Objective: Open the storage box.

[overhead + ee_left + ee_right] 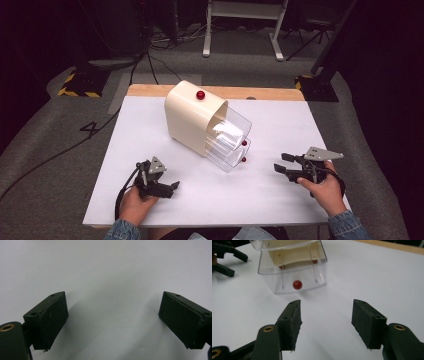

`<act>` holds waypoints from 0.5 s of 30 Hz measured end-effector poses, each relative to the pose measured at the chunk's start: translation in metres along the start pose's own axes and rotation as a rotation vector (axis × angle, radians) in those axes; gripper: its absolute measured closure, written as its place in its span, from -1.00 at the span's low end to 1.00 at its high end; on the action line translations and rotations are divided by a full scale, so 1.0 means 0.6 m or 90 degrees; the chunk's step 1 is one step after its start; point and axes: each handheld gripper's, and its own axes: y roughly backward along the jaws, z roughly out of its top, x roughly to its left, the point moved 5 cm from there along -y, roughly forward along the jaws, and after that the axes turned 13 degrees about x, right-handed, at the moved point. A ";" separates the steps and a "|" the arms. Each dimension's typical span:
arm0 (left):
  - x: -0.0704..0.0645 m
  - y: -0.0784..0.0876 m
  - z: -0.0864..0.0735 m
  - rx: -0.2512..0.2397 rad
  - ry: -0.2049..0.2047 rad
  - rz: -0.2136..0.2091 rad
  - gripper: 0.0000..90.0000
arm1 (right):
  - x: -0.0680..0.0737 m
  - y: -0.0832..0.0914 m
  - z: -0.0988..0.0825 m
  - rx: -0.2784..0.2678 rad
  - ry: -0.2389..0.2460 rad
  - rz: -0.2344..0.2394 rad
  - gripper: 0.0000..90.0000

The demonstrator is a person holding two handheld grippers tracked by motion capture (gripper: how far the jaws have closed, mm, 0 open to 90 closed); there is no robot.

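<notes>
Lying on its side toward the far middle of the tabletop (pixel 150 200): a cream drawer box (pixel 192 116), set slantwise, with a red knob (pixel 200 95) on its upward face. Sticking out of the box toward the near right: clear drawers (pixel 231 142), pulled partway, the lowest one (pixel 292 272) resting on the white surface and closest to the right gripper. On the front of that lowest drawer, a small red knob (pixel 297 284), seen through the clear plastic in the right gripper view; two such knobs also visible at the drawer fronts from above. Near the right edge, close to the near right corner: the right gripper (pixel 281 165), held in the right hand (pixel 327 192), pointing left at the drawers, jaws apart with nothing between them, well short of the drawer front and touching nothing. Near the near edge, left of the middle: the left gripper (pixel 175 186), held in the left hand (pixel 135 202), pointing right across the white surface, low over it. Left jaws spread wide in the left gripper view, only bare white surface between them. Both grippers apart from the box, one to either side of the drawer fronts. A strip of bare wood (pixel 260 93) along the far edge behind the box.
</notes>
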 end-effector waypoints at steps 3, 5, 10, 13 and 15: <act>0.000 0.000 0.000 0.000 0.000 0.000 -0.80 | -0.009 0.001 -0.023 0.021 -0.017 -0.004 -0.11; 0.000 0.000 0.000 -0.001 0.000 0.000 -0.80 | -0.014 0.001 -0.037 0.041 -0.024 -0.008 -0.11; 0.000 0.000 0.000 0.000 -0.001 0.000 -0.80 | -0.021 -0.001 -0.066 0.074 -0.041 -0.022 -0.13; 0.000 0.000 0.000 0.000 -0.001 0.000 -0.80 | -0.022 -0.004 -0.079 0.098 -0.041 -0.018 -0.17; 0.000 0.000 0.000 0.000 -0.001 -0.001 -0.80 | -0.020 -0.001 -0.078 0.089 -0.035 -0.019 -0.18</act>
